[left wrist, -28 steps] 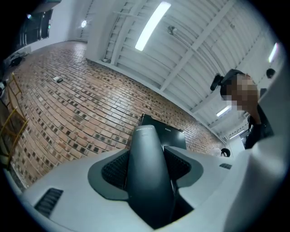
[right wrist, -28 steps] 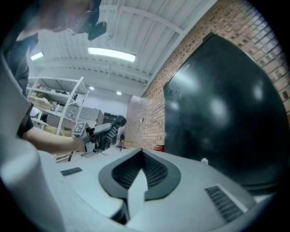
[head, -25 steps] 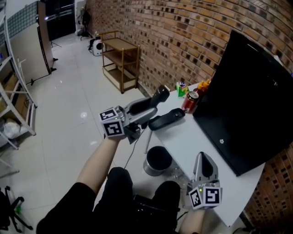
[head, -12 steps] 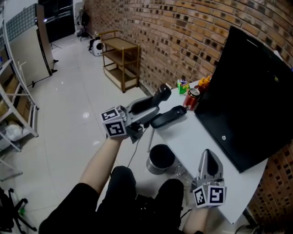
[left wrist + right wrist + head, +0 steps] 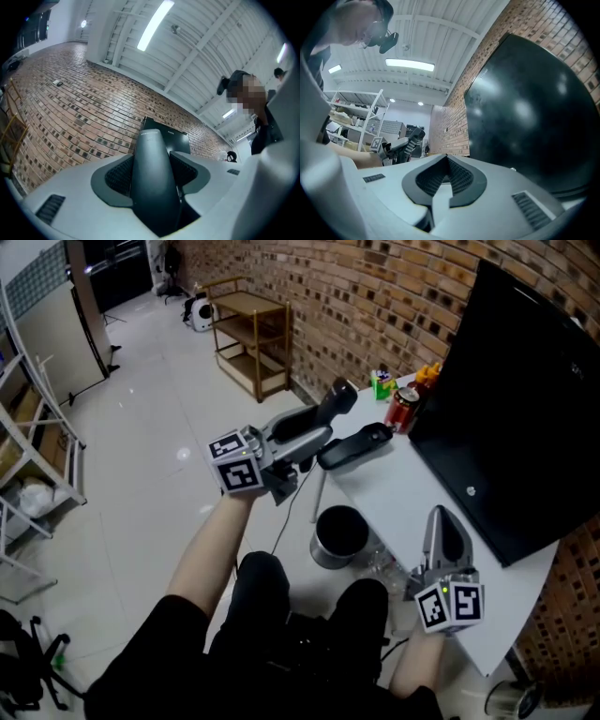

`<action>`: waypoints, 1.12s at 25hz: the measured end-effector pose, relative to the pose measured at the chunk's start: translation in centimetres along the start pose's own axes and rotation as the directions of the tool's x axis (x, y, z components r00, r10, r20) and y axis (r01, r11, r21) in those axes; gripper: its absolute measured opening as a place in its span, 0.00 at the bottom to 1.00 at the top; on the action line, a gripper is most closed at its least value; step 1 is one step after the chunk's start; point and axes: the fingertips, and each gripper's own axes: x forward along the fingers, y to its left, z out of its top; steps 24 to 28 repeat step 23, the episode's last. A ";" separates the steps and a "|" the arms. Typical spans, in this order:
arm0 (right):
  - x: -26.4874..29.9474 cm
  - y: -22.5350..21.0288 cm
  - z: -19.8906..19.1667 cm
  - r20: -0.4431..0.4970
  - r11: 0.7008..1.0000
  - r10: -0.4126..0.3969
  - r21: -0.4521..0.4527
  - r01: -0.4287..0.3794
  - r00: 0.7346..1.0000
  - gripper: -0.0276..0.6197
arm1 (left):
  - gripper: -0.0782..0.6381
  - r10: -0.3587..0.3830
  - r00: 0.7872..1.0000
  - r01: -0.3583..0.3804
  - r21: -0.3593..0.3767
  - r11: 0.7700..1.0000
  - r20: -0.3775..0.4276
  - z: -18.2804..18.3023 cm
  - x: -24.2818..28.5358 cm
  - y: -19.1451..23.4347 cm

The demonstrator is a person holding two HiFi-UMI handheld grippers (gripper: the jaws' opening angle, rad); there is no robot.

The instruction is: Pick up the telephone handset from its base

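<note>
My left gripper [image 5: 317, 430] is shut on the dark telephone handset [image 5: 333, 405] and holds it tilted upward, off the table's left corner. In the left gripper view the handset [image 5: 152, 173] fills the gap between the two pads. The dark oblong base [image 5: 354, 447] lies on the white table [image 5: 412, 502], just right of the handset and apart from it. My right gripper [image 5: 442, 523] hovers over the table's near part, shut with nothing in it; its pads [image 5: 454, 180] meet. The right gripper view also catches the left gripper [image 5: 396, 146] with the handset [image 5: 415, 135] far off.
A big black monitor [image 5: 525, 399] stands along the table's right side. A red can [image 5: 403, 409], a green box [image 5: 382, 383] and an orange object [image 5: 427, 376] sit at the far end by the brick wall. A steel cylinder [image 5: 337, 535] stands at the table's near-left edge. A wooden shelf [image 5: 248, 343] is behind.
The head view has shifted a little. The left gripper keeps the handset in the same place off the base, and the right gripper has barely moved.
</note>
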 end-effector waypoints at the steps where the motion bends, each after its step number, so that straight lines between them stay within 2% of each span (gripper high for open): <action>1: 0.1 0.1 0.0 -0.001 1.000 0.000 -0.008 0.000 1.000 0.05 | 0.46 0.000 1.000 0.000 -0.001 1.000 0.000 0.0 0.0 0.0; 12: 0.1 0.4 -0.2 0.003 0.999 -0.012 -0.034 0.012 1.000 0.05 | 0.46 -0.003 1.000 0.003 0.010 1.000 0.021 0.9 0.1 0.0; 17: -0.1 0.4 -0.1 0.002 0.999 -0.019 -0.046 0.019 1.000 0.05 | 0.46 -0.021 1.000 0.021 0.016 1.000 0.007 0.8 0.5 -0.3; 28: -1.0 0.5 -0.3 -0.009 0.999 -0.027 -0.040 0.027 1.000 0.05 | 0.46 -0.008 1.000 0.008 0.013 1.000 -0.013 0.1 0.0 -0.6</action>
